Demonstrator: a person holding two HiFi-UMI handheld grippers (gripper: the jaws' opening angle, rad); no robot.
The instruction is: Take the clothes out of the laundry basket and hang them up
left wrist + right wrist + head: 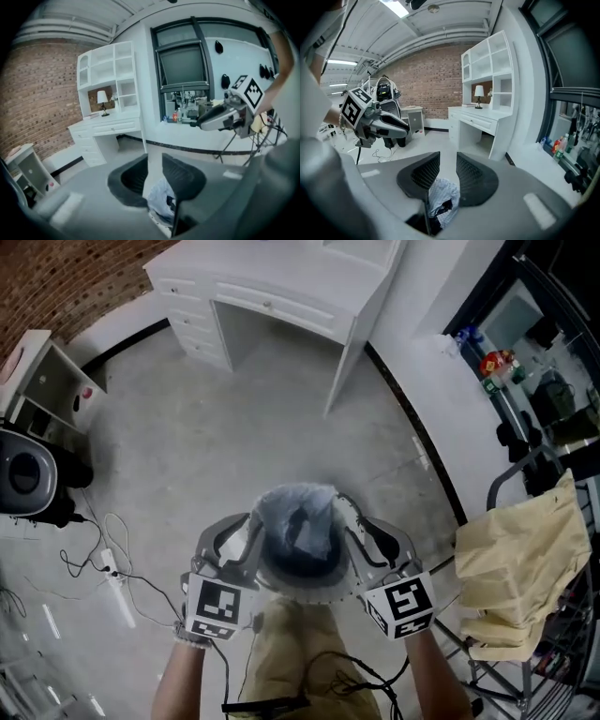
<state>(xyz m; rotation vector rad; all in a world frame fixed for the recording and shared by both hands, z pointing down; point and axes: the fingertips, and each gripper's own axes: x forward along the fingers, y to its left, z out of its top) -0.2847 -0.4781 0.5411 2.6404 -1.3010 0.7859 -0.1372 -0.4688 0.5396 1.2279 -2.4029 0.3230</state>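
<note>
Over the laundry basket [309, 585] at your feet, your left gripper [153, 177] and right gripper [447, 174] both hang part-open and empty, so lower one onto the pale blue garment [443, 197] inside before closing.

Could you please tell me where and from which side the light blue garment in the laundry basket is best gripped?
Grip the light blue garment at its crumpled top fold, coming straight down from above. It lies heaped at the top of the laundry basket, next to a dark item, and the basket's wall likely blocks any sideways approach. The right tongs, open, are close by.
</note>
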